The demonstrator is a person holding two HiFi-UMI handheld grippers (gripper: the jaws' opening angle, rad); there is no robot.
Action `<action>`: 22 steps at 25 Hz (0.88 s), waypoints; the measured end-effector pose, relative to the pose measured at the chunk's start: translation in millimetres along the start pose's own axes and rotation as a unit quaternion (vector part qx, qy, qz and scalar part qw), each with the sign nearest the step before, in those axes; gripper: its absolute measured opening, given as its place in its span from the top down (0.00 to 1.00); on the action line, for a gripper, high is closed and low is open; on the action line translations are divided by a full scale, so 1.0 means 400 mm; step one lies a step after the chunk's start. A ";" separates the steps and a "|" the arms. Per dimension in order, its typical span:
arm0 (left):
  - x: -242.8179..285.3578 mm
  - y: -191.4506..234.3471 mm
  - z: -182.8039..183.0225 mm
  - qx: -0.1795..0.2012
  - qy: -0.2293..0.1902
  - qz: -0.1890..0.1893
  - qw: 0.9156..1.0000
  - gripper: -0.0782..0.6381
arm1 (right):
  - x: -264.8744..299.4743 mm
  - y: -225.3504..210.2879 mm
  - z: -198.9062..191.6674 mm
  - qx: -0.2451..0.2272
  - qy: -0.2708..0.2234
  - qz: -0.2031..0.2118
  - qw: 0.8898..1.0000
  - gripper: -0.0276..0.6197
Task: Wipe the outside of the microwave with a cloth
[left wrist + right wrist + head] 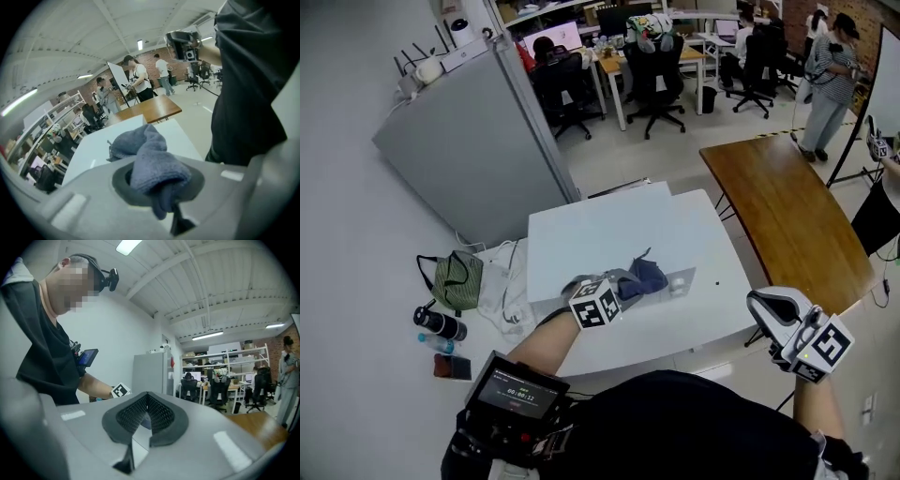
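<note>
One microwave (pixel 609 234), centre frame, seen from above only; door and sides hidden. One cloth (pixel 649 275), grey-blue, bunched on its top, the near end pinched in the left gripper (pixel 628 284) and covering the jaw tips. Two grippers: right gripper (pixel 766 305), lower right, clenched on nothing, off the microwave.

Cloth (pixel 150 154): plain slate blue-grey. Microwave (pixel 609 246): white; left gripper (pixel 623 286) and right gripper (pixel 769 305): pale grey shells, dark grey cross-hatched pads (pixel 161 413), cubes (pixel 596 303) with black-and-white square markers. Table (pixel 787 206): warm brown wood; cabinet (pixel 469 150): flat grey; pouch (pixel 457 279): green, finely striped.
</note>
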State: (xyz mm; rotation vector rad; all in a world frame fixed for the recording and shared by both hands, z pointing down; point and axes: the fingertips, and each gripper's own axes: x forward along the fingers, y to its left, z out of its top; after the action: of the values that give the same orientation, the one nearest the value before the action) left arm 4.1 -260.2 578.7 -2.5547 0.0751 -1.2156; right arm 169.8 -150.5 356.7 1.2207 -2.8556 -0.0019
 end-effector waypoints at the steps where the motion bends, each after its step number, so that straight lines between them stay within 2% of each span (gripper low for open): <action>1: 0.047 0.007 0.051 0.005 0.000 -0.003 1.000 0.82 | -0.047 -0.033 -0.010 0.008 -0.002 -0.013 1.000 0.95; 6: 0.226 0.030 0.252 -0.007 -0.012 -0.037 0.999 0.82 | -0.222 -0.146 -0.054 0.035 -0.003 -0.052 0.998 0.95; 10: 0.267 0.037 0.319 -0.003 -0.011 -0.030 0.999 0.82 | -0.249 -0.155 -0.059 0.040 -0.010 -0.050 0.998 0.95; 13: 0.188 0.015 0.298 0.019 -0.020 0.006 1.000 0.81 | -0.216 -0.114 -0.047 0.035 -0.013 -0.033 0.999 0.95; 15: 0.087 0.001 0.225 0.021 -0.022 0.046 0.998 0.81 | -0.166 -0.074 -0.032 0.030 -0.013 -0.019 0.999 0.95; 17: -0.036 -0.023 0.112 -0.026 -0.033 0.094 0.995 0.81 | -0.097 -0.019 -0.018 0.023 -0.013 -0.002 1.000 0.95; 18: -0.103 -0.039 0.044 -0.071 -0.046 0.118 0.989 0.81 | -0.057 0.016 -0.011 0.020 -0.011 0.010 1.000 0.95; 19: -0.170 -0.058 -0.032 -0.127 -0.062 0.143 0.980 0.81 | -0.014 0.054 -0.003 0.017 -0.009 0.023 1.000 0.95; 20: -0.236 -0.076 -0.113 -0.190 -0.079 0.168 0.964 0.81 | 0.029 0.096 0.005 0.014 -0.006 0.037 0.999 0.95; 21: -0.300 -0.094 -0.194 -0.257 -0.098 0.191 0.942 0.81 | 0.072 0.138 0.014 0.011 -0.003 0.051 0.999 0.95; 22: -0.358 -0.109 -0.270 -0.321 -0.116 0.211 0.916 0.81 | 0.112 0.180 0.024 0.007 0.000 0.064 0.998 0.95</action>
State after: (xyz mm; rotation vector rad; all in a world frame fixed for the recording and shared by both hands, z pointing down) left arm -173.7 -220.7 548.6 -2.9566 1.0740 -0.7928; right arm 86.5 -133.3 349.8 1.0369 -2.9333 0.0202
